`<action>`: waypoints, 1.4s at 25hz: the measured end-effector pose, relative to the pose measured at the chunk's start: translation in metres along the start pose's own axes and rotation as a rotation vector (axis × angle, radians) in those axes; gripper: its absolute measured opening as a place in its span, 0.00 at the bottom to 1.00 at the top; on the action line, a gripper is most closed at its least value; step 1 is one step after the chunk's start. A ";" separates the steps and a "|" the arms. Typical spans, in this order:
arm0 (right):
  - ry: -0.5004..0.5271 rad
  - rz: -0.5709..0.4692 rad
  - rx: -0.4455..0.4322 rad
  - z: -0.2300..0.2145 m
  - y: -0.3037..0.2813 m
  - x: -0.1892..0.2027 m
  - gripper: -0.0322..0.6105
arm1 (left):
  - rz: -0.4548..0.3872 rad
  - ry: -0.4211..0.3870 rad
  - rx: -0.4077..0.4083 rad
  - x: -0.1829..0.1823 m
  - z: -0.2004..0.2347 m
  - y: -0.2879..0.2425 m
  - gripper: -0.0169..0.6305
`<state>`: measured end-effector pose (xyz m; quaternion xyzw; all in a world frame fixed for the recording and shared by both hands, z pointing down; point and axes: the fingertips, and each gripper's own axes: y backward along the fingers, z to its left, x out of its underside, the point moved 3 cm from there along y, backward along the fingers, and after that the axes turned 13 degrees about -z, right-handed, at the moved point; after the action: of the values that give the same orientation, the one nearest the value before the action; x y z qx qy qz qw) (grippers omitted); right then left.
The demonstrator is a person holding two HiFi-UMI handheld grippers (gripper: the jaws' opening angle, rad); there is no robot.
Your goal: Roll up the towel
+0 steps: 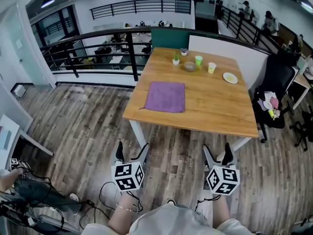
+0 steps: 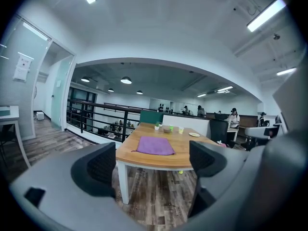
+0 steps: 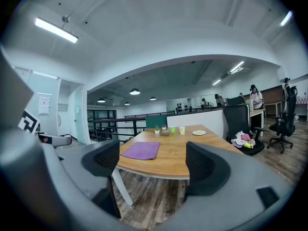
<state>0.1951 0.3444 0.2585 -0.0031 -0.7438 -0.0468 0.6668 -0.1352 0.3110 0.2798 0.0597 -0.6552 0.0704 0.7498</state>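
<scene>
A purple towel (image 1: 166, 96) lies flat and unrolled on the left half of a wooden table (image 1: 215, 111). Both grippers hang over the floor in front of the table's near edge, well short of the towel. My left gripper (image 1: 131, 153) stands open with nothing between its fingers, and so does my right gripper (image 1: 217, 153). In the left gripper view the towel (image 2: 155, 146) shows between the open jaws of the left gripper (image 2: 153, 165), far ahead. In the right gripper view the towel (image 3: 140, 150) sits ahead and to the left of the right gripper (image 3: 153, 165), whose jaws are wide apart.
At the table's far end stand a small plant (image 1: 176, 59), a bowl (image 1: 190, 66), a green cup (image 1: 198, 60), a yellow cup (image 1: 212, 68) and a plate (image 1: 230, 77). A black office chair (image 1: 275, 94) stands right of the table. A railing (image 1: 98, 48) runs behind. Cables (image 1: 44, 199) lie on the floor at left.
</scene>
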 end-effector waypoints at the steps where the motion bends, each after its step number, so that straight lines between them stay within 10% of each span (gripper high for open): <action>1: 0.001 -0.002 -0.003 -0.004 -0.008 -0.001 0.73 | -0.003 0.002 -0.005 0.000 -0.001 -0.008 0.78; 35: -0.006 0.032 0.046 -0.032 -0.261 0.029 0.70 | 0.016 0.006 0.018 0.011 0.053 -0.269 0.78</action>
<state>0.2061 0.0807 0.2738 0.0000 -0.7464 -0.0191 0.6652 -0.1362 0.0377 0.2985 0.0608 -0.6527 0.0826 0.7507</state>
